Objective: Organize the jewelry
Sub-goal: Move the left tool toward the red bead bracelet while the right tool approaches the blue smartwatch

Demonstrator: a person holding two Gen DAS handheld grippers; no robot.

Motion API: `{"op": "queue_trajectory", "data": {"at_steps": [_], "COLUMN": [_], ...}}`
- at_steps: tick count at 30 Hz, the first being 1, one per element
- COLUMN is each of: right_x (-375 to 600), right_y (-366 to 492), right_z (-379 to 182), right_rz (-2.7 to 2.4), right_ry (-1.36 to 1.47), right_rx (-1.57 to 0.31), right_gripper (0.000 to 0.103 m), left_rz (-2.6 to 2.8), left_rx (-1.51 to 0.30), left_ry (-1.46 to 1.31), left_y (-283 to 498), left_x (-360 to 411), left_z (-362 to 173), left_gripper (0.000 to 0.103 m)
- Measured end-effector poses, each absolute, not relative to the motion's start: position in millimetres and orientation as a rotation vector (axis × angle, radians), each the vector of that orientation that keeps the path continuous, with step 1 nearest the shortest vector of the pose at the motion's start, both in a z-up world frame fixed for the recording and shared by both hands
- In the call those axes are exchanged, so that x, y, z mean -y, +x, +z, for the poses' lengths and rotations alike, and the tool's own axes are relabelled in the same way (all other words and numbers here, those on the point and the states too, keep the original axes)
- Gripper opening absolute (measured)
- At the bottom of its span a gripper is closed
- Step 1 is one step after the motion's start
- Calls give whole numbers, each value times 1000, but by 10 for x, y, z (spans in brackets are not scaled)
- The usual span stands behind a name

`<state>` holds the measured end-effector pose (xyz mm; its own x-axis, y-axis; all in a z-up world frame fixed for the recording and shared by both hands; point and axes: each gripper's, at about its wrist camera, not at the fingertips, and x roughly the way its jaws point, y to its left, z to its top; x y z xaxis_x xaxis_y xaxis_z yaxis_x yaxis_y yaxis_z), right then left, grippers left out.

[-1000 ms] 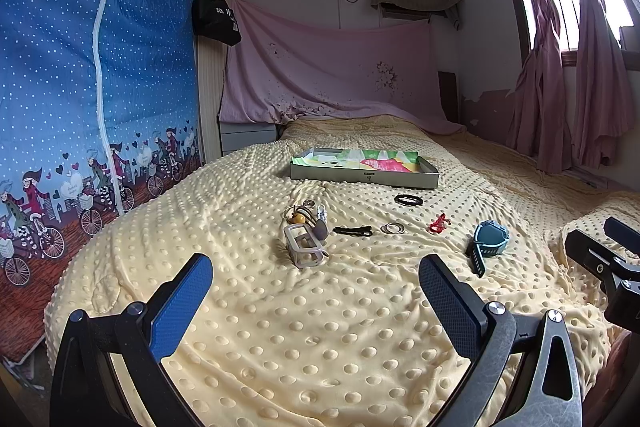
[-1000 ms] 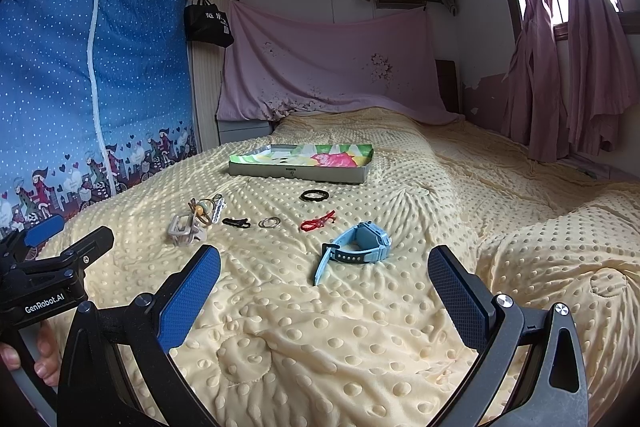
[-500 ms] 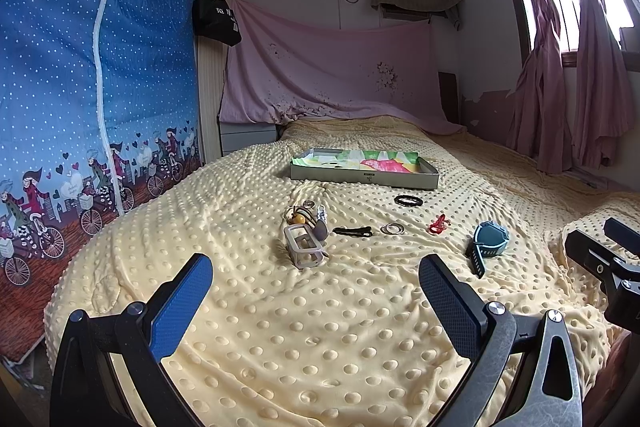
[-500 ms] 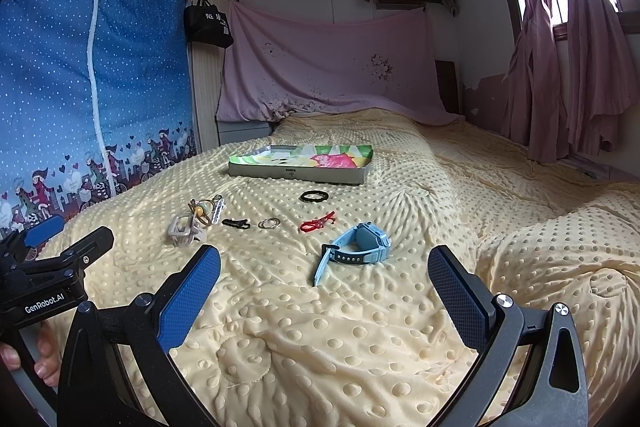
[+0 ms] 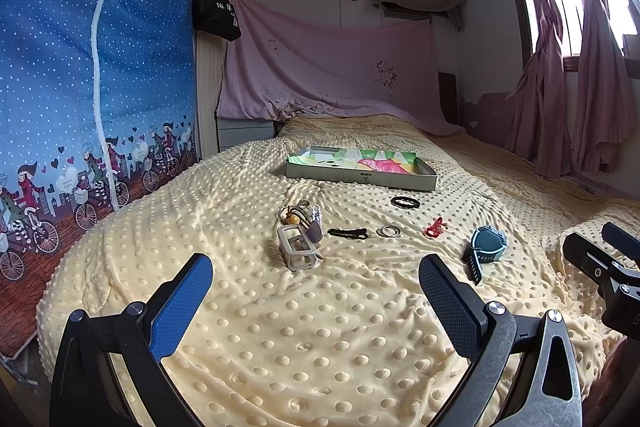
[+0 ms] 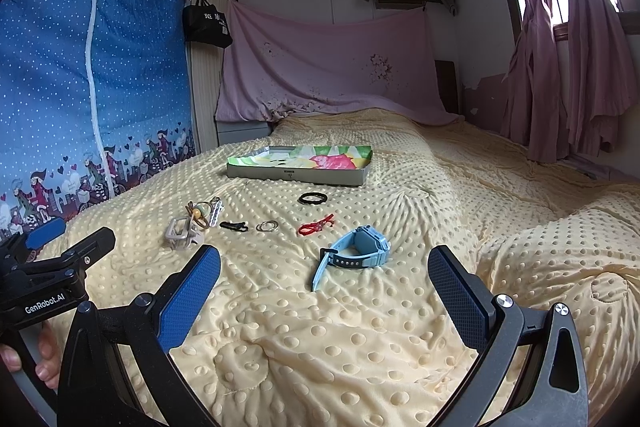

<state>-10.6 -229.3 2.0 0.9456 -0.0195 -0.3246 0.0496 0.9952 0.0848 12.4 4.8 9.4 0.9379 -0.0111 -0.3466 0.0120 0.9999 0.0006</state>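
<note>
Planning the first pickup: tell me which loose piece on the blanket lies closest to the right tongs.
The blue watch, lying just ahead of the open right tongs. The red clip, silver rings and black band all lie farther, toward the tray.

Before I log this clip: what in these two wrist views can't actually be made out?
- Tray floor: near wall hides part of it, both views.
- Keyring cluster: pieces too small and tangled to identify.
- Right gripper: cut off by the left view's edge.
- Hand: mostly behind the left gripper, right view.
</note>
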Motion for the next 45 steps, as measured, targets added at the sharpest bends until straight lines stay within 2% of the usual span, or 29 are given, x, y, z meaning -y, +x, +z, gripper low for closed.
{"op": "queue_trajectory", "data": {"at_steps": [24, 38, 39, 42, 44, 45], "right_x": [2916, 3134, 3137, 3116, 3103, 3082], "right_y": [731, 1257, 1268, 1319, 1350, 1373], "right_z": [215, -86, -104, -187, -240, -267], "right_rz": [-103, -51, -41, -2, 17, 28], "right_ry": [76, 75, 80, 96, 94, 91], "right_rx": [-346, -430, -435, -460, -479, -490], "right_gripper": [102, 102, 102, 101, 94, 90], "left_rz": [-144, -241, -259, -313, -342, -355], "left_rx": [-381, -494, -498, -524, -549, -561], "left_ry": [-31, -15, -7, 27, 39, 37], "left_y": [1178, 1867, 1876, 1901, 1928, 1948], "left_x": [456, 789, 815, 915, 960, 969], "left_z": [253, -134, -176, -290, -361, -388], "left_gripper": [103, 103, 102, 89, 77, 75]}}
